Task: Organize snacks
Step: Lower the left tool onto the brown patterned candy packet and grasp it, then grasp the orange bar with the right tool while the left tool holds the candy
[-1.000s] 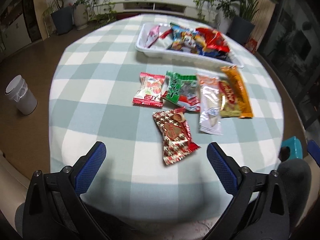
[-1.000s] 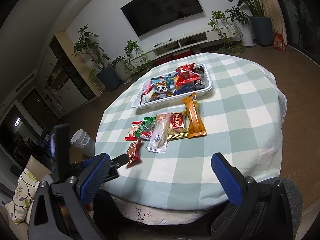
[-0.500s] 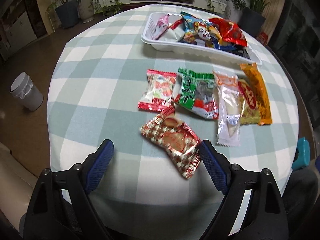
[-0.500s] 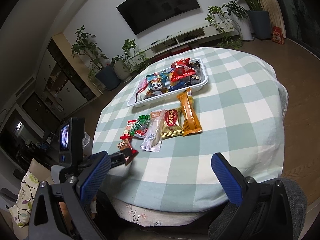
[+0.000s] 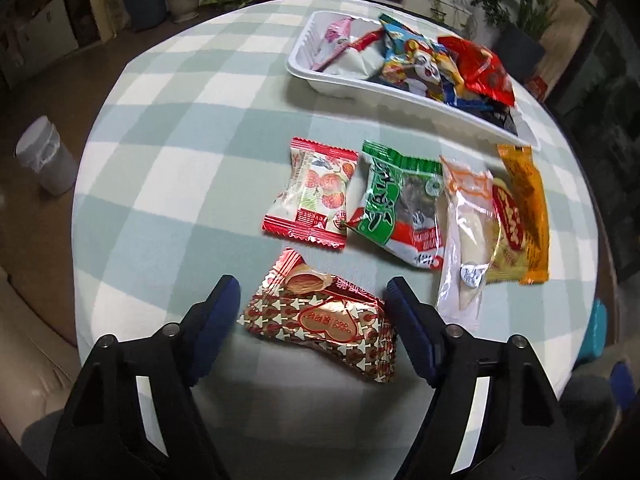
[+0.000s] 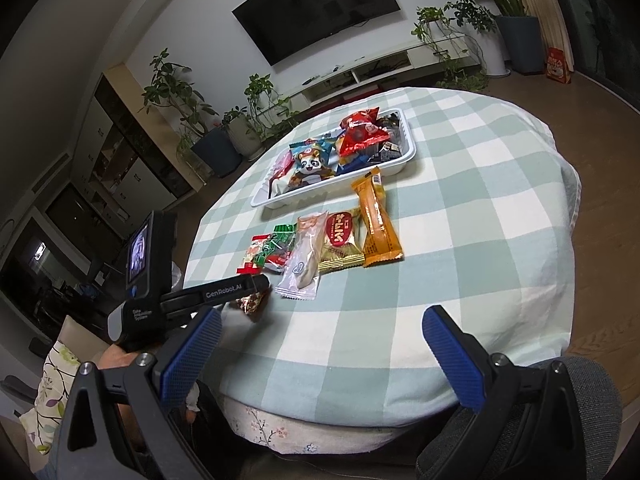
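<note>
Left gripper (image 5: 312, 304), marked "GenRobot.AI": jaws closing around red-gold wafer packet (image 5: 320, 320), pads not touching. Right gripper (image 6: 320, 348): spread, empty.

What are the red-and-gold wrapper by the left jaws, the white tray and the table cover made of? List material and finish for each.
Red-and-gold wrapper: likely metallised plastic film, glossy; it glints and has crimped, serrated ends.
White tray: probably thin moulded plastic or foam, smooth and matte; ribbed walls with a rolled rim.
Table cover: woven fabric, matte green-and-white check; it drapes in soft folds over the edge.
</note>
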Demonstrator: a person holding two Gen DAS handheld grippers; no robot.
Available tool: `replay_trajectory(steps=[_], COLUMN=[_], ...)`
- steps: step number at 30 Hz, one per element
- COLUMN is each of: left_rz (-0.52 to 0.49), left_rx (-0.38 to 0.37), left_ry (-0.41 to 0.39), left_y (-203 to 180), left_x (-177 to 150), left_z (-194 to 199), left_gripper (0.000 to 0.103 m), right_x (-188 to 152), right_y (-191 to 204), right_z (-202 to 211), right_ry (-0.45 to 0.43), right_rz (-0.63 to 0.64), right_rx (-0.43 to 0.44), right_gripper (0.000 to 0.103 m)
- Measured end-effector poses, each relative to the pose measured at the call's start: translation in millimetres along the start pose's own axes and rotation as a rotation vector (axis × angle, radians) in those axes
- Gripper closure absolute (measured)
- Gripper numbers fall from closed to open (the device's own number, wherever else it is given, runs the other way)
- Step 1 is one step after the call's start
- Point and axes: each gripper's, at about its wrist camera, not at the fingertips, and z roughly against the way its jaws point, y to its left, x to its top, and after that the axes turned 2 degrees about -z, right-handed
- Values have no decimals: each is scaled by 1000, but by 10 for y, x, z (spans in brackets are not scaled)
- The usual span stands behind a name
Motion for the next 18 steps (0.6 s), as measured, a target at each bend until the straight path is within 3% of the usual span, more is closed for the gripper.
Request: replay_trajectory(steps=[8, 16, 18], left_rz=[-45, -122, -137], left_rx=[-35, -126, -120], left_ry=[-21, -52, -56], left_y=[69, 30, 11], left_x=[-137, -339, -365], left_z=[100, 219, 232], left_gripper=[46, 47, 49], right_x=[-13, -23, -31], right_y=[-69, -44, -33], right_z=[-7, 23, 14], right_ry=[-9, -16, -11], right_rz=[-14, 0, 2], right_rx=[-15, -26, -25], right_gripper=[0, 0, 0])
